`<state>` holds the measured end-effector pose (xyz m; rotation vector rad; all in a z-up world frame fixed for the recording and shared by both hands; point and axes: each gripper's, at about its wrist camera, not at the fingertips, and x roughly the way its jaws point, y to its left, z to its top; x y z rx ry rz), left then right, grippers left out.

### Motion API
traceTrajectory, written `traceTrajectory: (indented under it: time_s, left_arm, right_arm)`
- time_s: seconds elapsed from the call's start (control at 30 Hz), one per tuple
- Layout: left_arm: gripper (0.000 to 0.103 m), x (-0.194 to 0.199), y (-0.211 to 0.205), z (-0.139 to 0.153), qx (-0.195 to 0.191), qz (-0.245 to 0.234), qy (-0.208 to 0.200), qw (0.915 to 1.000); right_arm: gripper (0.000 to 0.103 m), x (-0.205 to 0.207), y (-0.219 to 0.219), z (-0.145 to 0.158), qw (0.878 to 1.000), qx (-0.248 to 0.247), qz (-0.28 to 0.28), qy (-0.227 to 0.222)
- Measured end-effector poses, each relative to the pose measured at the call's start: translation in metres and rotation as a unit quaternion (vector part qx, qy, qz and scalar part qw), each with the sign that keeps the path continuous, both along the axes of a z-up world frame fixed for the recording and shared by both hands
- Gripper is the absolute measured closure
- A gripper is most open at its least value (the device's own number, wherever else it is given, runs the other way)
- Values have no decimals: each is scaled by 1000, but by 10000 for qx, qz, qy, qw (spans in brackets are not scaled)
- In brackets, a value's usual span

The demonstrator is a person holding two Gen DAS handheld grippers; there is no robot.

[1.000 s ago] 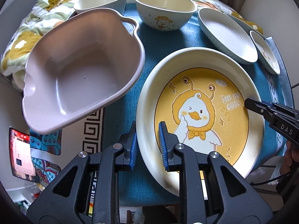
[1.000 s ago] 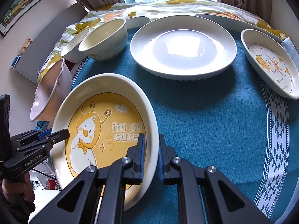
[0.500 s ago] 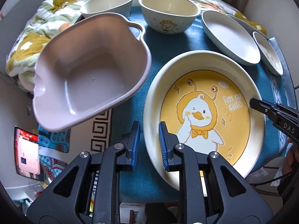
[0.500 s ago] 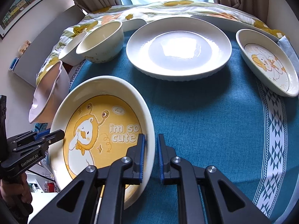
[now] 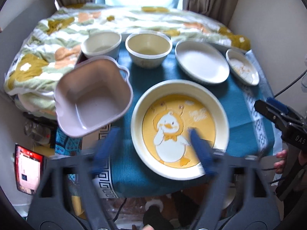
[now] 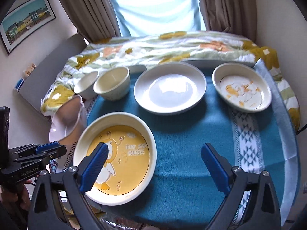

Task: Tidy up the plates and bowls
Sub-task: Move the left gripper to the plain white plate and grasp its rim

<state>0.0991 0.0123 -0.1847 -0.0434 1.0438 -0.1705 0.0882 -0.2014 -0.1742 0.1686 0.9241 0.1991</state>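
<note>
1. The duck plate [image 6: 115, 157] is seen at the worktop's [image 6: 191, 153] 7 o'clock corner.
2. Both the left claw [image 5: 153, 149] and right claw [image 6: 153, 164] are spread, nothing pinched.
3. It is judged stiff, glazed, slippery, breakable; its rim should be pinched.

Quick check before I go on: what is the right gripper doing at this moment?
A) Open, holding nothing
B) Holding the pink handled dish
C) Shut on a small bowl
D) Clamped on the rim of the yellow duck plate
A: the right gripper has its blue pads spread wide above the yellow duck plate and the teal cloth, with nothing between them.
</note>
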Motion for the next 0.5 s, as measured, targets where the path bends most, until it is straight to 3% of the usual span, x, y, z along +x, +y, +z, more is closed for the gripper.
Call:
traceTrajectory:
  time_s: [0.07,0.33,0.5]
  left_arm:
    - [4,-7,-1,15,-52,-25,-258,9997]
    - [4,5,-2,53,-59,-156,-445,9989]
    - [4,20,-14,72,-129,-190,-655,9976]
  right_arm:
    - [6,-8,0,13,9998,12,-81,-196]
    - [1,-19,-5,55,9975,-72,-85,-700]
    - [1,-2,-17,81,9957,-298,110,-871]
